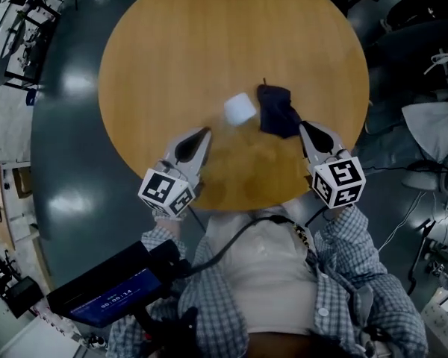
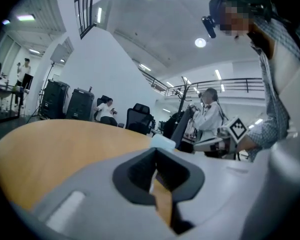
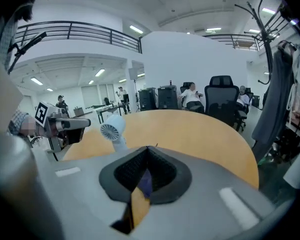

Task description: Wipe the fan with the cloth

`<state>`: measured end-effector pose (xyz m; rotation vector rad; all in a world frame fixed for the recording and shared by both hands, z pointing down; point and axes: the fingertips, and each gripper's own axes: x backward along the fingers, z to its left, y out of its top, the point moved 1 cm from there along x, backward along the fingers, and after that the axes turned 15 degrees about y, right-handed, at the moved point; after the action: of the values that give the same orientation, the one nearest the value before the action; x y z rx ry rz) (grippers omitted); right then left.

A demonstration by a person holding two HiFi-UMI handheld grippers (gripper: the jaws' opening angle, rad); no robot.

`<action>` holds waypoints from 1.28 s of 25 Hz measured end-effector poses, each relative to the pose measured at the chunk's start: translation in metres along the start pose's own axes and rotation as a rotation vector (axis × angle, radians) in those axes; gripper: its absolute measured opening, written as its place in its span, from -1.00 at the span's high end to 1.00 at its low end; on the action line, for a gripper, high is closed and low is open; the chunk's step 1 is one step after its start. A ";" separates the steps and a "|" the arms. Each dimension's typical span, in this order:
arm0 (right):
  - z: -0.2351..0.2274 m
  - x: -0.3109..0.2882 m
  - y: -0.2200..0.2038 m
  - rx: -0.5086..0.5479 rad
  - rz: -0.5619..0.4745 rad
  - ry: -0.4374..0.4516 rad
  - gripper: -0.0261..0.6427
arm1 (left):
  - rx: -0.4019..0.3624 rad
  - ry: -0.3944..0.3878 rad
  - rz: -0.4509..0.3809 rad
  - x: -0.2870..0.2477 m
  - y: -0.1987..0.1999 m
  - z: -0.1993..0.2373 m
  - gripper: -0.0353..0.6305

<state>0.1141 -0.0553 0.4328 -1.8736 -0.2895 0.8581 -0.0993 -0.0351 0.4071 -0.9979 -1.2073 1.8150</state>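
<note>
A small white fan (image 1: 239, 109) stands near the middle of the round wooden table (image 1: 209, 36). Right beside it lies a crumpled dark navy cloth (image 1: 278, 110). My left gripper (image 1: 206, 130) hovers over the table's near edge, a little below and left of the fan, jaws shut and empty. My right gripper (image 1: 302, 124) is shut too, its tip just off the cloth's right corner. In the right gripper view the fan (image 3: 113, 130) shows left of the closed jaws, and a strip of cloth (image 3: 145, 183) shows behind them. The left gripper view catches the fan's top (image 2: 162, 141) just past its jaws.
The table's near rim (image 1: 231, 203) runs under both grippers. A dark device with a lit screen (image 1: 108, 295) hangs at the person's waist. Office chairs (image 3: 221, 101), a coat rack (image 3: 270, 59) and seated people stand beyond the far side of the table.
</note>
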 end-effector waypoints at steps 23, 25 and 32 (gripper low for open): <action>0.000 -0.025 0.047 0.087 -0.145 0.090 0.91 | -0.050 0.043 -0.034 -0.011 0.011 -0.001 0.89; -0.002 -0.025 0.048 0.092 -0.138 0.095 0.91 | -0.053 0.043 -0.034 -0.014 0.012 -0.003 0.89; -0.007 -0.026 0.049 0.106 -0.114 0.095 0.91 | -0.055 0.037 -0.018 -0.016 0.012 -0.007 0.89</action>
<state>0.0918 -0.0971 0.4032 -1.7755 -0.2842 0.6921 -0.0876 -0.0499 0.3970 -1.0431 -1.2454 1.7505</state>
